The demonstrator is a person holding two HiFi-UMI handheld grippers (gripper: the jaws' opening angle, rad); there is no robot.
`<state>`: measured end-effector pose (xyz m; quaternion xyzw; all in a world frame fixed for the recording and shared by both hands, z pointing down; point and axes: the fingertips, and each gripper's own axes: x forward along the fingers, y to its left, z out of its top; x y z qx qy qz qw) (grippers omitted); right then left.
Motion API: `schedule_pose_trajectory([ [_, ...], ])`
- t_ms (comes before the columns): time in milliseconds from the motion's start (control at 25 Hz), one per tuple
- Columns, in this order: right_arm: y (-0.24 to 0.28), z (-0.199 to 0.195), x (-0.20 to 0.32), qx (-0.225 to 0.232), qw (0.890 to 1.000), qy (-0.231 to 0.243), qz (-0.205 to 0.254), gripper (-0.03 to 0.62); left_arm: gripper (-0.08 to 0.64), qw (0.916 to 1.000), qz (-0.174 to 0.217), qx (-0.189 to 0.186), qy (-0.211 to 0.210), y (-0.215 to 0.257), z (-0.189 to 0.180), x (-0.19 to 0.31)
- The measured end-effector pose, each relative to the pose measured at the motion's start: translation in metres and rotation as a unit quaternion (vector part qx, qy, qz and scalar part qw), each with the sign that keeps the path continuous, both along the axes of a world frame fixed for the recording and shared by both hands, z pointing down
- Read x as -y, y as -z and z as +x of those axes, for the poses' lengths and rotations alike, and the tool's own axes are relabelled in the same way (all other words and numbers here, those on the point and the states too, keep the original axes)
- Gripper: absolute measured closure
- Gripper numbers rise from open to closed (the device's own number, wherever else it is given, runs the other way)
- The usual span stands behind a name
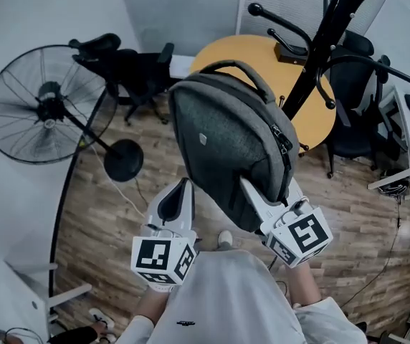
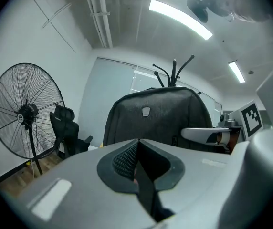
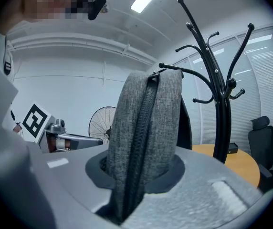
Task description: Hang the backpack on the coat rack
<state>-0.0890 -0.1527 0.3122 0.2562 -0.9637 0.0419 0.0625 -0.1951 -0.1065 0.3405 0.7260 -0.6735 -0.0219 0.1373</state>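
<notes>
The right gripper (image 1: 252, 192) is pinching the backpack (image 1: 226, 138). In the right gripper view its jaws press on the grey fabric either side of the zip seam (image 3: 139, 142), near the bag's lower end. The left gripper (image 1: 182, 190) sits just left of the bag's lower edge with its jaws pressed together at the tips. In the left gripper view a dark strip runs back between them. It may be a strap or only the slot between the jaws, and that cannot be settled from here.

The backpack is off the floor in front of the person. Its long axis runs from the right gripper up and away, with the top handle (image 1: 242, 69) at the far end. The coat rack (image 1: 310, 74) stands to the far right of the bag. In the head view its black pole passes just beyond the bag's upper right corner, and a knobbed hook (image 1: 280, 22) reaches out beyond the handle. The handle seems to lie short of the hooks and to their left, so the coming move likely calls for lifting that loop farther and rightward over one. The right gripper is the nearer to the rack and appears to bear the load.

Both grippers point away from the person, close to level, with their marker cubes (image 1: 299, 236) nearest the body. A standing fan (image 1: 36, 106) is at the far left, and a round table (image 1: 318, 120) lies behind the rack.
</notes>
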Motion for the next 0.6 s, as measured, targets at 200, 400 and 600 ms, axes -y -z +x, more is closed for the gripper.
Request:
schedule_pose_trajectory([
  [200,0.006,0.002,0.004,0.008,1.000,-0.024,0.009,0.503,0.541,0.9997,0.002,0.004,-0.024,0.000,0.001,0.007],
  [400,0.016,-0.002,-0.002,0.011,0.999,-0.037,0.022,0.503,0.541,0.9994,0.004,0.004,-0.035,0.002,-0.005,0.004],
  [600,0.025,-0.003,-0.006,0.012,0.999,-0.040,0.031,0.503,0.541,0.9987,0.010,0.005,-0.049,0.006,-0.001,0.005],
])
